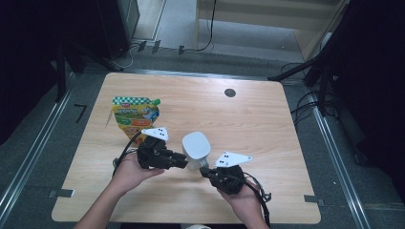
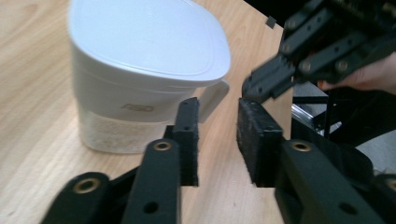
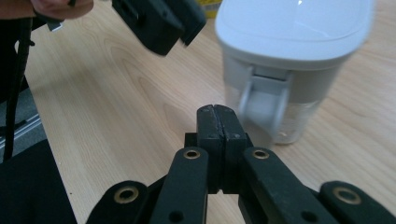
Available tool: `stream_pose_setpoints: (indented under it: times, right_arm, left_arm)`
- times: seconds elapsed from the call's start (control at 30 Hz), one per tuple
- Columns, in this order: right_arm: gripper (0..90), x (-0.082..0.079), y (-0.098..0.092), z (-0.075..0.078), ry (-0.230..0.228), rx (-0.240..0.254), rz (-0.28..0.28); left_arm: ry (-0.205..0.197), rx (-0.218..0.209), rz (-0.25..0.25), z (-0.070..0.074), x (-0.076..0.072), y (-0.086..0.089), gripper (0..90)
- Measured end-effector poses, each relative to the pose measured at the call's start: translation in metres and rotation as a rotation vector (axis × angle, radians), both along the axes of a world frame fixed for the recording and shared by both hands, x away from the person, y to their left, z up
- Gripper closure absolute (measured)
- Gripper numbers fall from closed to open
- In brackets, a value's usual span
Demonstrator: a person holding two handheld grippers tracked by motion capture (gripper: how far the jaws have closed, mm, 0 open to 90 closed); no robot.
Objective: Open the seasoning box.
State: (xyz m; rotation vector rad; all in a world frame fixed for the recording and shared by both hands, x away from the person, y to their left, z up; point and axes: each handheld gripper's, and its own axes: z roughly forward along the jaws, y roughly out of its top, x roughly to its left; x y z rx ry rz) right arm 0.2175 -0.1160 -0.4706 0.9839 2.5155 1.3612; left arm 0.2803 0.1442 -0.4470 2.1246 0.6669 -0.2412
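The left tongs point(image 2: 217, 140) stand spread a little, the two black pads apart with bare wood showing in the gap and nothing between them; their tips sit just beside the handle point(image 2: 212, 100) of the white jug point(image 2: 140, 70), not touching it. The right tongs point(image 3: 218, 123) are pressed together, pad flat against pad, pinching nothing, and they point at the jug's handle from the near side, close to it but apart. In the high view the left tongs point(image 1: 184, 161) reach in from the left and the right tongs point(image 1: 204, 170) from the lower right, so that both sets of tips meet near the same side of the jug, each held in one of the person's hands. The jug stands upright on the bench point(image 1: 267, 157), nearer the front edge than the back and roughly midway between the left and right edges; it has a white lid and a clear lower part. Behind the left hand, toward the left edge, an upright green and yellow pouch point(image 1: 135, 117) stands well apart from the jug. A small dark round spot point(image 1: 230, 92) lies near the back edge.
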Motion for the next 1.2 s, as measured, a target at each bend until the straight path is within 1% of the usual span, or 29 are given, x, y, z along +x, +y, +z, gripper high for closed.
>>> stream_pose_setpoints:
  times: [0.03, 0.13, 0.2, 0.23, 0.27, 0.37, 0.53, 0.6, 0.73, 0.8, 0.87, 0.97, 1.0, 1.03, 1.2]
  right_arm:
    - [90.0, 0.000, 0.003, -0.002, 0.001, -0.003, 0.003]
    - [90.0, 0.000, 0.011, -0.008, 0.006, -0.011, 0.006]
    - [90.0, 0.002, 0.014, -0.011, 0.008, -0.015, 0.004]
    - [90.0, 0.003, 0.016, -0.013, 0.012, -0.018, 0.000]
    - [90.0, 0.005, 0.016, -0.015, 0.012, -0.020, 0.000]
    - [90.0, 0.009, 0.014, -0.017, 0.019, -0.027, -0.009]
    - [90.0, 0.012, 0.006, -0.016, 0.031, -0.022, -0.032]
    - [90.0, 0.013, 0.002, -0.015, 0.031, -0.022, -0.039]
    - [90.0, 0.017, -0.009, -0.014, 0.032, -0.027, -0.061]
    - [90.0, 0.020, -0.015, -0.014, 0.035, -0.026, -0.080]
    - [90.0, 0.024, -0.023, -0.015, 0.049, -0.022, -0.086]
    - [90.0, 0.028, -0.030, -0.015, 0.049, -0.035, -0.095]
    - [90.0, 0.029, -0.032, -0.015, 0.042, -0.038, -0.097]
    - [90.0, 0.031, -0.034, -0.016, 0.052, -0.038, -0.102]
    - [90.0, 0.040, -0.043, -0.018, 0.059, -0.041, -0.129]
  left_arm:
    - [0.006, -0.005, 0.005, 0.000, 0.001, 0.001, 67.9]
    - [0.002, -0.019, 0.025, 0.000, 0.004, 0.006, 63.7]
    - [-0.004, -0.022, 0.034, -0.001, 0.006, 0.009, 60.0]
    - [-0.001, -0.025, 0.036, -0.002, 0.007, 0.010, 57.9]
    - [-0.002, -0.029, 0.036, -0.002, 0.007, 0.011, 56.4]
    - [-0.009, -0.020, 0.043, -0.003, 0.007, 0.012, 53.2]
    - [-0.017, -0.016, 0.060, -0.003, 0.007, 0.014, 49.7]
    - [-0.026, -0.017, 0.065, -0.003, 0.007, 0.015, 48.6]
    - [-0.030, -0.025, 0.074, -0.004, 0.007, 0.016, 46.8]
    - [-0.029, -0.026, 0.075, -0.004, 0.007, 0.016, 46.2]
    - [-0.025, -0.022, 0.071, -0.005, 0.008, 0.016, 46.2]
    - [-0.018, -0.026, 0.067, -0.005, 0.008, 0.014, 46.3]
    - [-0.019, -0.024, 0.065, -0.005, 0.008, 0.013, 46.3]
    - [-0.020, -0.020, 0.063, -0.005, 0.008, 0.013, 46.3]
    - [-0.023, -0.027, 0.059, -0.006, 0.010, 0.010, 44.6]
